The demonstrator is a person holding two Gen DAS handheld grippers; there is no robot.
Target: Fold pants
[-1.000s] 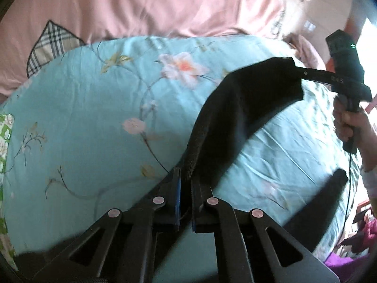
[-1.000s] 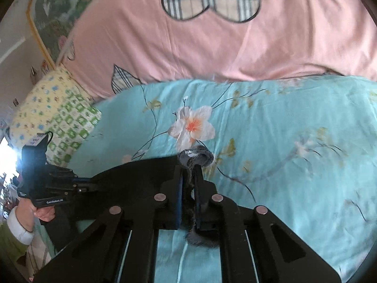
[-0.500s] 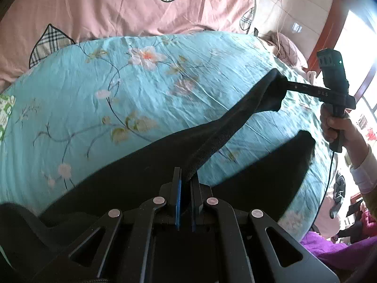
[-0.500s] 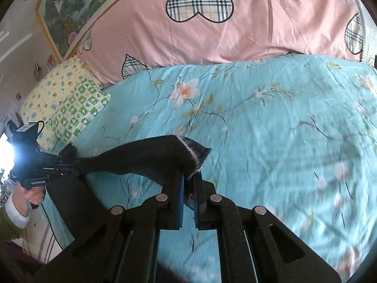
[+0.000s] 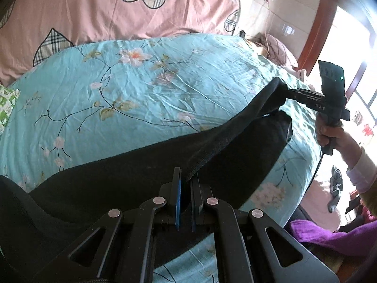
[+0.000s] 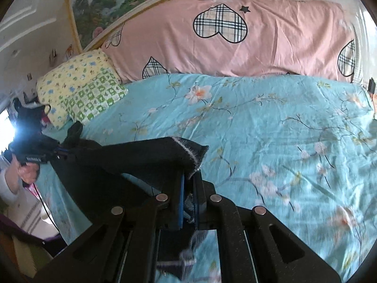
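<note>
The black fabric pants (image 5: 146,179) are gripped by both the left gripper (image 5: 186,184) and right gripper (image 6: 188,179), now lowered nearer the turquoise floral bedsheet (image 5: 141,99) than before.

Left wrist view looks along its own black two-finger gripper (image 5: 185,188), low and close over the turquoise floral bedsheet (image 5: 146,89), facing the pink heart-patterned quilt (image 5: 94,11) at the far side. Right wrist view sits similarly over its gripper (image 6: 188,188). Both share sheet, quilt and black fabric pants (image 5: 132,176).
</note>
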